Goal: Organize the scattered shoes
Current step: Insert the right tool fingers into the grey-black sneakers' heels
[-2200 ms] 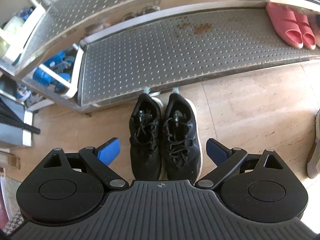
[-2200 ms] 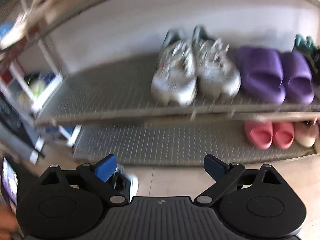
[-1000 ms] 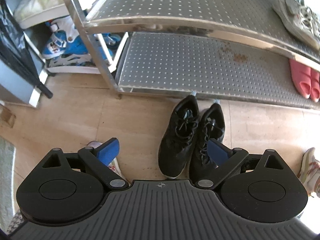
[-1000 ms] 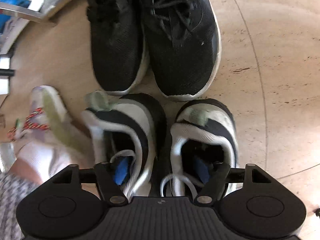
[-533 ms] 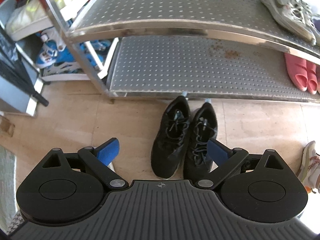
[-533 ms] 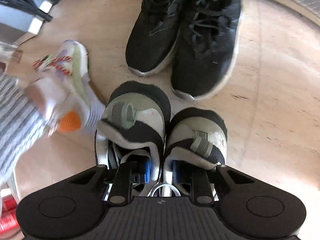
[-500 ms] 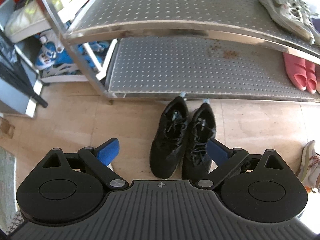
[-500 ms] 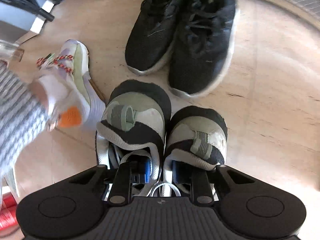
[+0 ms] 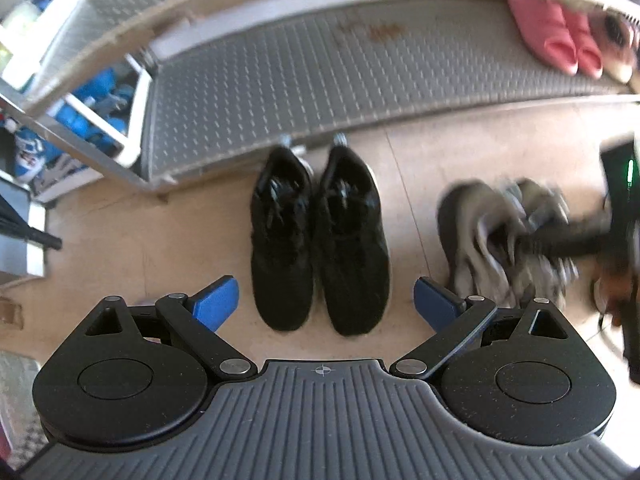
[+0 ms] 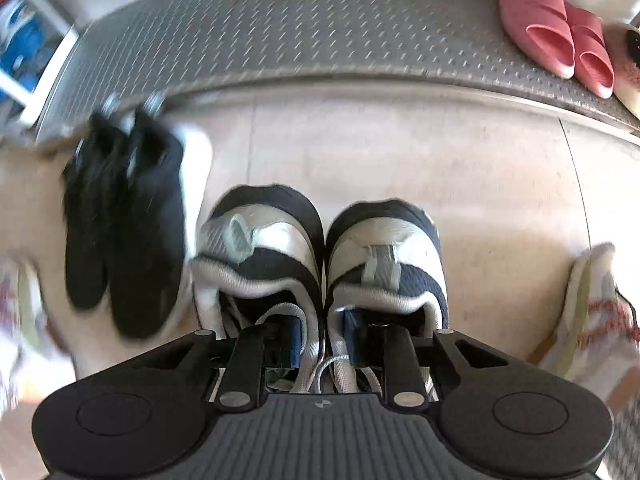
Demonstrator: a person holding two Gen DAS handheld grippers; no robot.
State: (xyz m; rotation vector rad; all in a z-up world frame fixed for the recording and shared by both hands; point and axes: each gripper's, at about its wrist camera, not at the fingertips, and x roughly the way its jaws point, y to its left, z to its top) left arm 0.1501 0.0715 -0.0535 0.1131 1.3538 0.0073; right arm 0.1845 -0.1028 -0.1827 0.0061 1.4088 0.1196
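Right wrist view — right gripper (image 10: 320, 334) clamped on white-navy pair's (image 10: 320, 264) inner collars, above floor near shelf's (image 10: 320, 32) front edge | left gripper (image 9: 326, 300) jaws apart over black pair (image 9: 320, 236) | step: carrying | next: set on shelf — toes in.

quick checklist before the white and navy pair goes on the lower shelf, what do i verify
1. Right tool shut on both inner collars of the white and navy sneakers: ok, one finger sits inside each shoe.
2. Pair clear of the floor: cannot tell.
3. Bare space on the lower shelf left of the pink slippers: ok.
4. Black sneakers out of the way: not ok, they stand on the floor right at the shelf edge.
5. Left tool free: ok, open over the black sneakers, holding nothing.
6. Loose laces: cannot tell.
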